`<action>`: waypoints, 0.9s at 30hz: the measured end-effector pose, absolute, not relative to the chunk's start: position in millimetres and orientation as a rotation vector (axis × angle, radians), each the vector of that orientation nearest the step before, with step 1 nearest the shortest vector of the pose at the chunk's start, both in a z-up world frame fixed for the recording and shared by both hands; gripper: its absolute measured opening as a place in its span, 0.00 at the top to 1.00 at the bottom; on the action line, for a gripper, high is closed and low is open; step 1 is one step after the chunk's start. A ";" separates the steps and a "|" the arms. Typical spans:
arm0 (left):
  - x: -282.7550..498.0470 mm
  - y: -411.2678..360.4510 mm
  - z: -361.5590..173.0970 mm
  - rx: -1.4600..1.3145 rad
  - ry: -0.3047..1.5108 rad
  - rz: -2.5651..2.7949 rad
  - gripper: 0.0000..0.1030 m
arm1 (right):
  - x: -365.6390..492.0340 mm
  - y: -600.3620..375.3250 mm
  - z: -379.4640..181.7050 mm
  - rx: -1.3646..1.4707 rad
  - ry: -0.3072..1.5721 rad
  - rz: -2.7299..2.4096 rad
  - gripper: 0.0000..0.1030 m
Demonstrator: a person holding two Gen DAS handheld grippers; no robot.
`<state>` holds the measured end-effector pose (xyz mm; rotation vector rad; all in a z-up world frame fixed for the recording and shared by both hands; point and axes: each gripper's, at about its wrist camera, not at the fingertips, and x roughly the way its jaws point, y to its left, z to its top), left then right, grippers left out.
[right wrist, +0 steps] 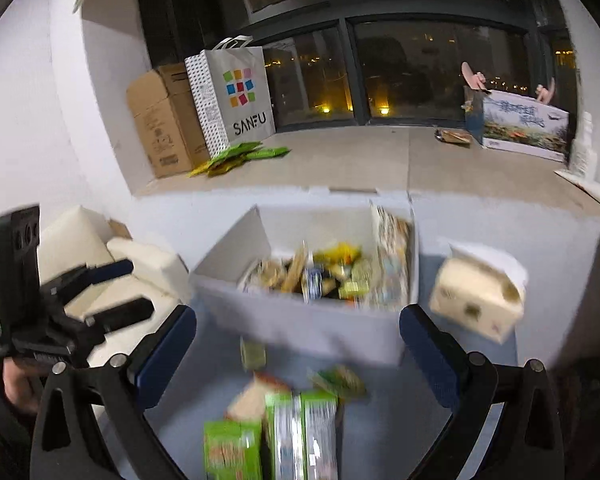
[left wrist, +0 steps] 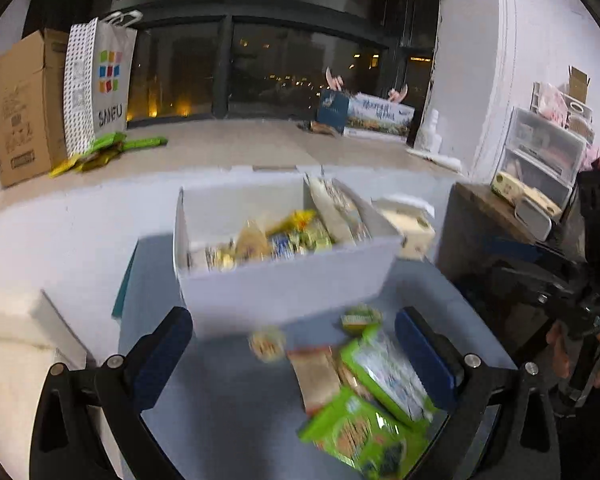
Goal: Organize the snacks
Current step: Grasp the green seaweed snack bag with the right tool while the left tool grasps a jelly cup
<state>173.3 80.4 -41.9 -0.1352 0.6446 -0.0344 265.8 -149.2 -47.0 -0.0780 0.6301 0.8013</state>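
Left wrist fisheye: the left gripper [left wrist: 294, 354] has its jaws spread wide and empty above the table [left wrist: 220, 408]. Between them and toward 5 o'clock lies a loose pile of snack packets; the green cracker pack [left wrist: 388, 372] runs its long axis from 11 to 5 o'clock, a second green pack [left wrist: 356, 436] lies just below it, and a tan wrapped snack [left wrist: 316, 380] touches their left side. At 12 o'clock stands the white storage box [left wrist: 284, 284], open-topped and holding mixed snacks, its long side crossing the view. A tissue box [left wrist: 410, 228] sits beside it at 2 o'clock.

In the right wrist view the right gripper [right wrist: 298, 354] is likewise wide open, holding nothing. The picture is blurred; small round snacks near the box cannot be identified.
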 end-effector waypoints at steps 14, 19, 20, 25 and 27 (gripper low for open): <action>102.8 60.2 -105.5 -0.268 0.761 -0.015 0.00 | 198.2 -201.6 -150.8 -0.050 0.846 0.720 0.00; 103.0 70.9 -109.5 -0.283 0.767 0.007 0.00 | 215.5 -168.3 -173.1 -0.157 0.890 0.704 0.00; 104.4 72.4 -110.4 -0.283 0.769 0.011 0.00 | 218.3 -163.4 -175.4 -0.163 0.891 0.711 0.00; 106.7 76.7 -113.2 -0.279 0.782 0.011 0.00 | 242.9 -132.1 -187.8 -0.228 0.895 0.708 0.00; 109.2 78.8 -115.8 -0.287 0.789 0.017 0.00 | 251.0 -126.1 -193.3 -0.223 0.916 0.720 0.00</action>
